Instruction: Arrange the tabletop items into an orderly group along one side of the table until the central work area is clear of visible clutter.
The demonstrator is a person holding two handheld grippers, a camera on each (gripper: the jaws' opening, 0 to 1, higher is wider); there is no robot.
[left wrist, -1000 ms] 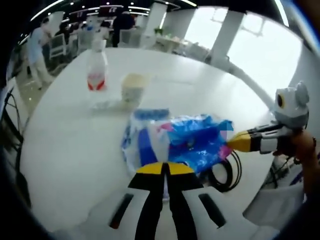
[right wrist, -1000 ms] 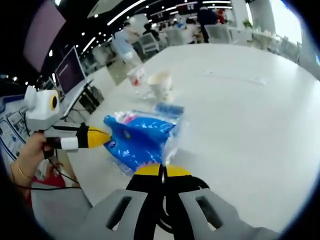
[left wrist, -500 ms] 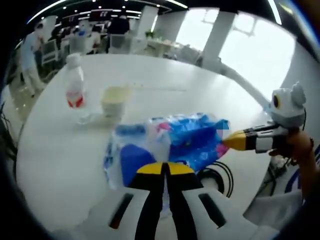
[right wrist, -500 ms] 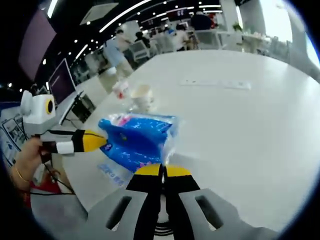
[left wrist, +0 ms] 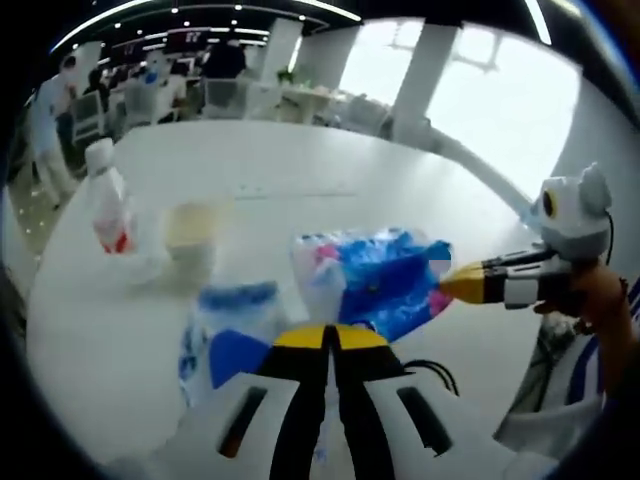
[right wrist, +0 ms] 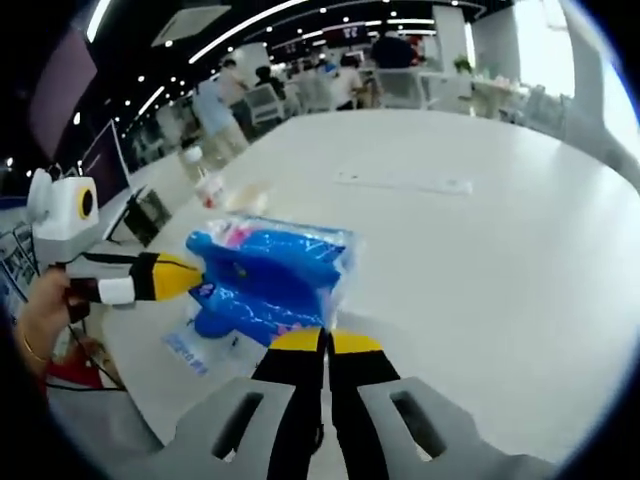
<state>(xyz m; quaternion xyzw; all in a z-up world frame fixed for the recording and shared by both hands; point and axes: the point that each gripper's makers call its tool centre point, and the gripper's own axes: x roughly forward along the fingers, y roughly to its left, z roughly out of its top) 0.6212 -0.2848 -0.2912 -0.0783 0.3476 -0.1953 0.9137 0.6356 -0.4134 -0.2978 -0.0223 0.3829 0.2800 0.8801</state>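
The left gripper (left wrist: 331,338), rising from the bottom centre of the left gripper view, has its yellow-tipped jaws pressed together on the near edge of a blue plastic package (left wrist: 385,283), which sits at the centre of the frame above a white table (left wrist: 290,190). The right gripper (right wrist: 326,343), at the bottom centre of the right gripper view, likewise has its jaws closed on the package (right wrist: 268,275), pinching its clear crinkled end. In the left gripper view the right gripper (left wrist: 470,283) reaches in from the right edge, its yellow tip against the package's far side, carried by a person's hand (left wrist: 592,300). In the right gripper view the left gripper (right wrist: 180,277) enters from the left edge and meets the package the same way. A second blue-and-clear packet (left wrist: 232,325) lies flat on the table at lower left of the left gripper view, just beside the jaws. Farther out at centre left stand a paper cup (left wrist: 190,232) and, beside it, a clear bottle with a red label (left wrist: 108,201). A coil of black cable (left wrist: 435,372) lies at lower right. People (right wrist: 222,105) and chairs occupy the background at the top of the right gripper view.
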